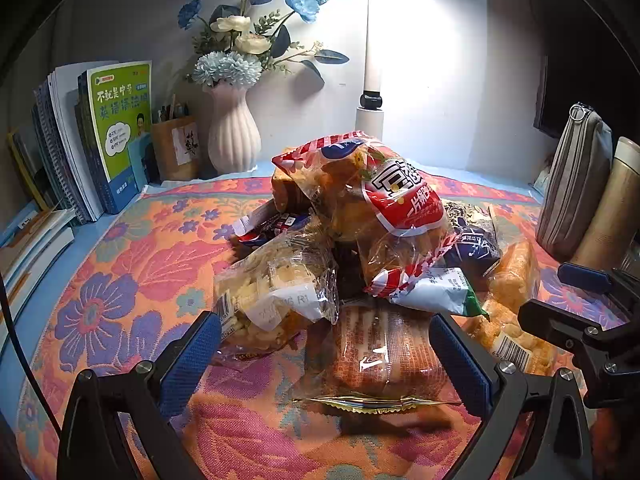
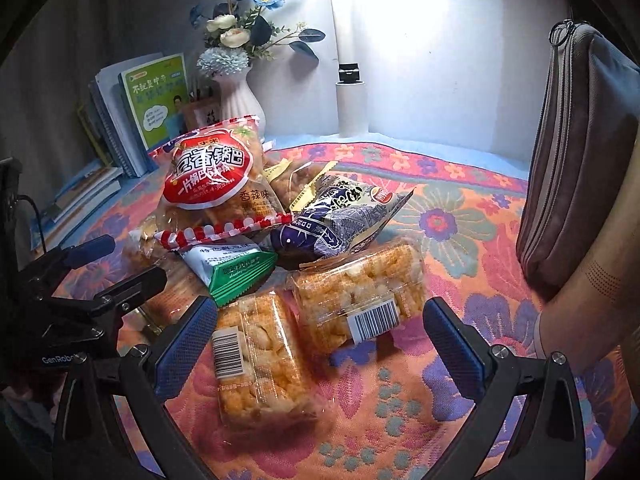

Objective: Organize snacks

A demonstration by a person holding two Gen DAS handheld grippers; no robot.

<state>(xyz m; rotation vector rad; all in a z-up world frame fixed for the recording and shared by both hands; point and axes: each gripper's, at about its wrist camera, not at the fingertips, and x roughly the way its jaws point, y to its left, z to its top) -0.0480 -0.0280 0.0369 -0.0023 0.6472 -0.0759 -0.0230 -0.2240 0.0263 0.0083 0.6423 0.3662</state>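
Observation:
A heap of snack packets lies on the floral cloth (image 1: pixel 120 280). On top is a red-and-white crisp bag (image 1: pixel 384 200) (image 2: pixel 212 176). Under it are a dark blue packet (image 2: pixel 340 220) and a green-and-white packet (image 2: pixel 232 272). My left gripper (image 1: pixel 328 360) is open low over the cloth, astride an orange-brown wrapped packet (image 1: pixel 380 356), with a clear bag of pale puffed pieces (image 1: pixel 272 292) at its left finger. My right gripper (image 2: pixel 320 344) is open too, and two orange rice-cracker packs (image 2: pixel 260 360) (image 2: pixel 360 296) lie between its fingers. Neither gripper holds anything.
A white vase of blue and cream flowers (image 1: pixel 234 136), upright books (image 1: pixel 116 136) and a pen holder (image 1: pixel 176 152) line the back left. A white lamp post (image 1: pixel 374 60) stands behind the heap. A grey pencil case (image 2: pixel 576 168) and a metal flask (image 1: pixel 608 208) stand at the right.

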